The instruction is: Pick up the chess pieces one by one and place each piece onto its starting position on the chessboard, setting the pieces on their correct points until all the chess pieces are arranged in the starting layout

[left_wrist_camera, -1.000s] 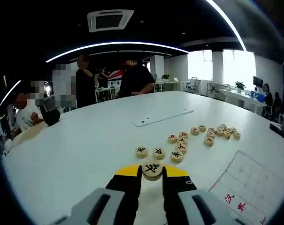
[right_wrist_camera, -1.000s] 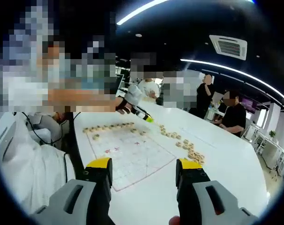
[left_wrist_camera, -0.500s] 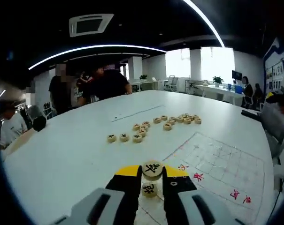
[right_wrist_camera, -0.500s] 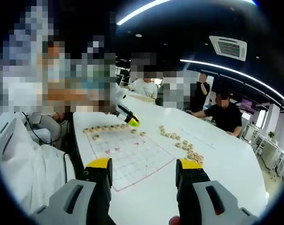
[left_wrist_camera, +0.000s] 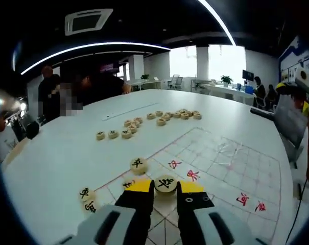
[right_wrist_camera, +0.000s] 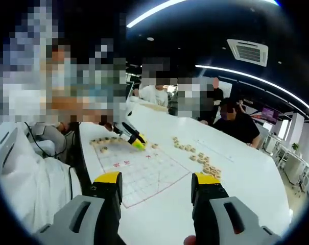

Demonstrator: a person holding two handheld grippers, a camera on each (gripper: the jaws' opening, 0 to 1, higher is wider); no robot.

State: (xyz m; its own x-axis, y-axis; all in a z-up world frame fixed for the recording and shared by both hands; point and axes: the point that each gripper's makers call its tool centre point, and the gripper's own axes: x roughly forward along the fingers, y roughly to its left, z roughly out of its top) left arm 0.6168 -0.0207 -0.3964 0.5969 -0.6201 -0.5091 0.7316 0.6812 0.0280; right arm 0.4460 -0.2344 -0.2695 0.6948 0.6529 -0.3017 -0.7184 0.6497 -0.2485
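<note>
My left gripper (left_wrist_camera: 165,187) is shut on a round wooden chess piece (left_wrist_camera: 165,182) with a black character, held just above the near edge of the white chessboard (left_wrist_camera: 215,163). Placed pieces lie close by on the board: one (left_wrist_camera: 139,164) just ahead, two (left_wrist_camera: 87,196) at the lower left corner. In the right gripper view the left gripper (right_wrist_camera: 134,139) hovers low over the board's far edge (right_wrist_camera: 144,171), by a row of placed pieces (right_wrist_camera: 109,139). My right gripper (right_wrist_camera: 157,188) is open and holds nothing, off the board's near side.
Loose pieces lie on the white table (left_wrist_camera: 67,153): a short row (left_wrist_camera: 113,134) and a longer cluster (left_wrist_camera: 169,116), the same scatter (right_wrist_camera: 197,158) beyond the board. People sit and stand along the table's far side. A person's sleeve (right_wrist_camera: 21,168) is at the left.
My left gripper has carried the piece away from the loose pieces and over the board, coming down near its edge row. The right gripper has stayed still and open.
</note>
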